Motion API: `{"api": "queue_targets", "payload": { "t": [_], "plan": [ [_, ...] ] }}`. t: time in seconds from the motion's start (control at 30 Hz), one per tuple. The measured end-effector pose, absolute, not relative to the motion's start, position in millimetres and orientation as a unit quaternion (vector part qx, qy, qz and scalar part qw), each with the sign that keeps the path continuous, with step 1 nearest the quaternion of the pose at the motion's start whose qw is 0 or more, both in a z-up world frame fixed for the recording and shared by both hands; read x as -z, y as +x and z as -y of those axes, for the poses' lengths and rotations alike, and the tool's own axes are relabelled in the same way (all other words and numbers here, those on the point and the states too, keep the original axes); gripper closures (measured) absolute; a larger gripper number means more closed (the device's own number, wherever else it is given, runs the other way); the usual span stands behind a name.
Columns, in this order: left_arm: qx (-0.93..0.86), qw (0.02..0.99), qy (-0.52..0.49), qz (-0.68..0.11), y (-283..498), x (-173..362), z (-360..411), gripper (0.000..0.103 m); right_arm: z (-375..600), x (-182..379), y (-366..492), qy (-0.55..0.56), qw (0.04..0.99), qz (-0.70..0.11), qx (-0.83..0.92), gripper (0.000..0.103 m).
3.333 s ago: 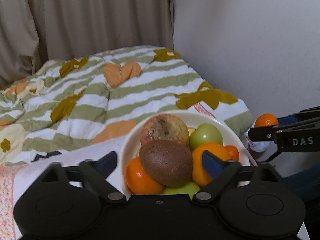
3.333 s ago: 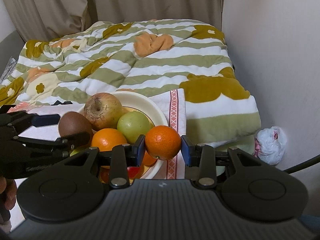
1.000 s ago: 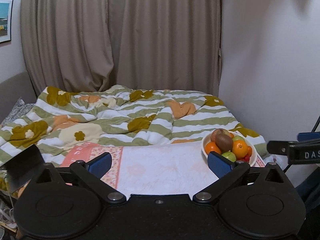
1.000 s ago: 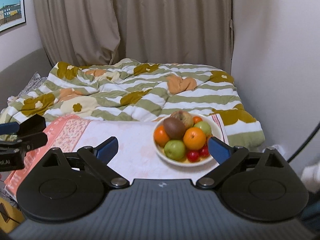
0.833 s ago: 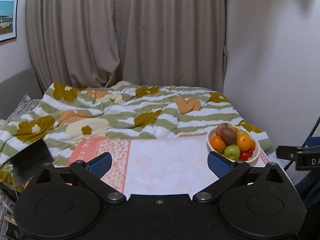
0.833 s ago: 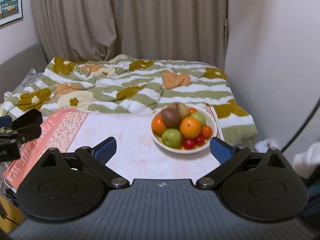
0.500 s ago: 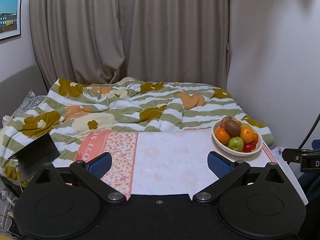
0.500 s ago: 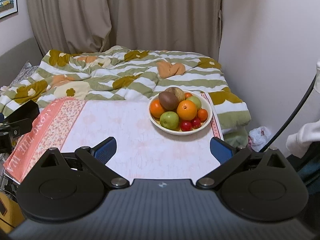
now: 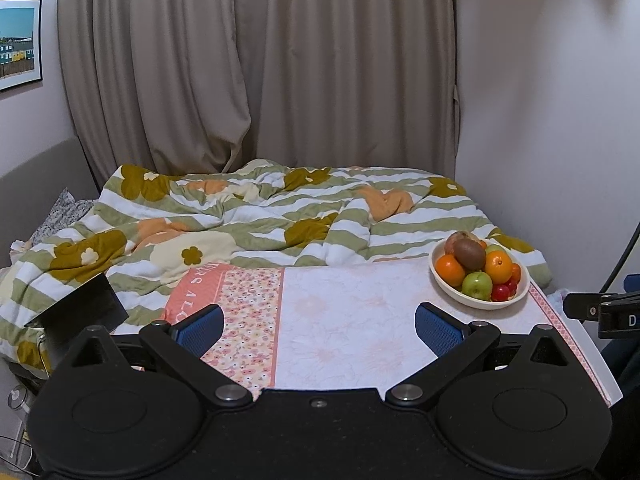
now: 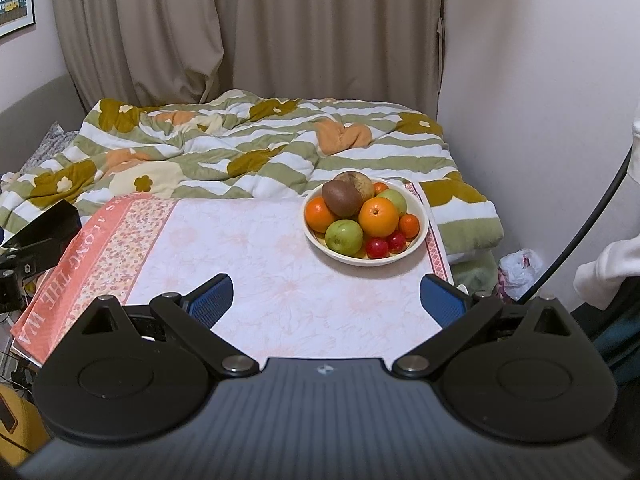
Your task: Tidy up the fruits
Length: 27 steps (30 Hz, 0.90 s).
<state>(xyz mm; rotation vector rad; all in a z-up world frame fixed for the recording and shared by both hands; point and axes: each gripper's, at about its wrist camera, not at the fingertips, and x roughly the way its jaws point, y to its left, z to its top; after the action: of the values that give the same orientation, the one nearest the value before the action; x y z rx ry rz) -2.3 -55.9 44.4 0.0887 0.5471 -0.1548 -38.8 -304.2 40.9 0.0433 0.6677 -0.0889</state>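
A cream bowl (image 10: 416, 248) stands at the table's far right, heaped with fruit: a brown kiwi (image 10: 342, 198), oranges (image 10: 378, 211), green apples (image 10: 344, 237), small red fruits (image 10: 377, 247) and a small tangerine (image 10: 409, 225). The bowl also shows in the left wrist view (image 9: 448, 288). My left gripper (image 9: 319, 326) is open and empty, near the table's front edge. My right gripper (image 10: 326, 296) is open and empty, well back from the bowl.
The table carries a pink floral cloth (image 10: 256, 264) with a salmon band at its left. A bed with a striped green flowered duvet (image 10: 240, 148) lies behind. Curtains hang at the back; a white wall stands at the right. A black cable (image 10: 592, 216) hangs at right.
Earlier the left gripper held the kiwi and the right the tangerine at the bowl. Both fruits are now in the bowl, both grippers open, and both have drawn back from the table.
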Motion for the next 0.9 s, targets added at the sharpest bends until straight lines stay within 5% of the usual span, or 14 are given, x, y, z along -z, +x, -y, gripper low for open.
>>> {"api": "queue_targets", "payload": {
  "t": [0.9],
  "plan": [
    [0.079,0.959,0.040,-0.271,-0.6,-44.7,54.2,0.000,295.4,-38.3,-35.5,0.025,0.940,-0.337,0.044,0.000]
  ]
}}
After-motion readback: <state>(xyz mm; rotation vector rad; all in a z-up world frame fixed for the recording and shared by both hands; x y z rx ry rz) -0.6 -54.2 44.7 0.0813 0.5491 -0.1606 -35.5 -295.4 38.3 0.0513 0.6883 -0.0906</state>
